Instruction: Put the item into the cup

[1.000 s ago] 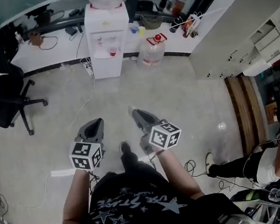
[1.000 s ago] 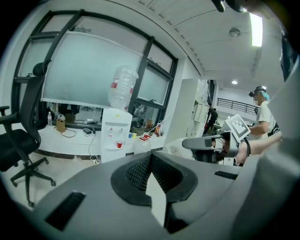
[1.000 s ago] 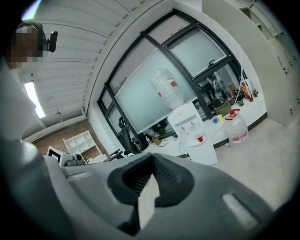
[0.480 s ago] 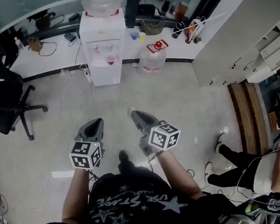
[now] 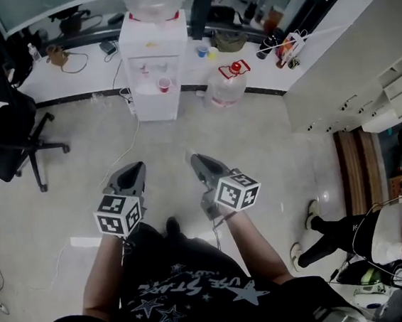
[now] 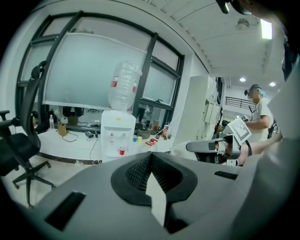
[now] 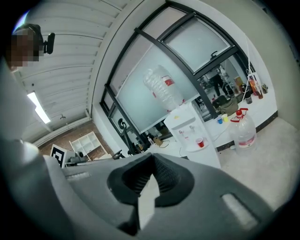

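A red cup (image 5: 164,84) stands on the tray of a white water dispenser (image 5: 153,61) by the far wall; it also shows as the red cup (image 6: 122,150) and the red cup (image 7: 200,142) in the gripper views. My left gripper (image 5: 132,172) and right gripper (image 5: 197,160) are held side by side over the floor, well short of the dispenser, pointing at it. The left gripper (image 6: 150,157) has its jaws pressed together with nothing between them. So does the right gripper (image 7: 151,159). I cannot make out any item for the cup.
A big water jug (image 5: 226,84) with a red cap stands on the floor right of the dispenser. A black office chair (image 5: 9,137) is at the left. A white cabinet (image 5: 346,48) and a seated person (image 5: 401,228) are at the right. A cable runs along the floor (image 5: 124,147).
The view has shifted slightly and the grippers sit a little lower in it, still shut. The person at the right has moved their legs.
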A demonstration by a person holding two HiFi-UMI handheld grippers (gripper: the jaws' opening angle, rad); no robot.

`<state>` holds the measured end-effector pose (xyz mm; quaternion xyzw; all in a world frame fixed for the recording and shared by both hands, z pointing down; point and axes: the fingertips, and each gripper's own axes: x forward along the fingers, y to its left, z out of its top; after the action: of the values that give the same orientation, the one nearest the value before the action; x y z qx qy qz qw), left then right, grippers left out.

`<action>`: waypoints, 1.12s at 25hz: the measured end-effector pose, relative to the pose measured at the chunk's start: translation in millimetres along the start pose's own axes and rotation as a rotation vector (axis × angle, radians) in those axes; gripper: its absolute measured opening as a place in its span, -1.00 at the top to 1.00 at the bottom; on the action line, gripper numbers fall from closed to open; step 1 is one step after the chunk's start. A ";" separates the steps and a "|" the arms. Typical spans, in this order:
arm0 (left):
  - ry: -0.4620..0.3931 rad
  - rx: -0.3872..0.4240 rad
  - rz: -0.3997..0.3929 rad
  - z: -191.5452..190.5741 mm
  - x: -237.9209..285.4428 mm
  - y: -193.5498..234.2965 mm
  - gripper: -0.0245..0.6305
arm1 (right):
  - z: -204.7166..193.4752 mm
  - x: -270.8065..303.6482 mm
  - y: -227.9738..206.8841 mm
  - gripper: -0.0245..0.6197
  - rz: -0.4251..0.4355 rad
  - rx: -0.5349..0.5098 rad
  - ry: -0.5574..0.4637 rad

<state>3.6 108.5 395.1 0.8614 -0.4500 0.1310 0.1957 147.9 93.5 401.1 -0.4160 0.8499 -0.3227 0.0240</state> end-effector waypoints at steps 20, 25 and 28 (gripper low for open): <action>0.073 -0.060 -0.057 18.7 110.8 93.3 0.91 | 39.7 106.2 -81.3 0.92 -0.116 0.043 0.029; 0.112 -0.069 -0.087 31.6 163.1 135.1 0.91 | 52.6 158.1 -111.3 0.92 -0.149 0.063 0.055; 0.139 -0.061 -0.107 41.0 197.1 157.5 0.91 | 64.1 191.8 -131.7 0.92 -0.174 0.086 0.062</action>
<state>-14.1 -134.5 472.4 0.8667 -0.3925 0.1660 0.2592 133.7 -137.7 468.9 -0.4766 0.7961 -0.3727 -0.0126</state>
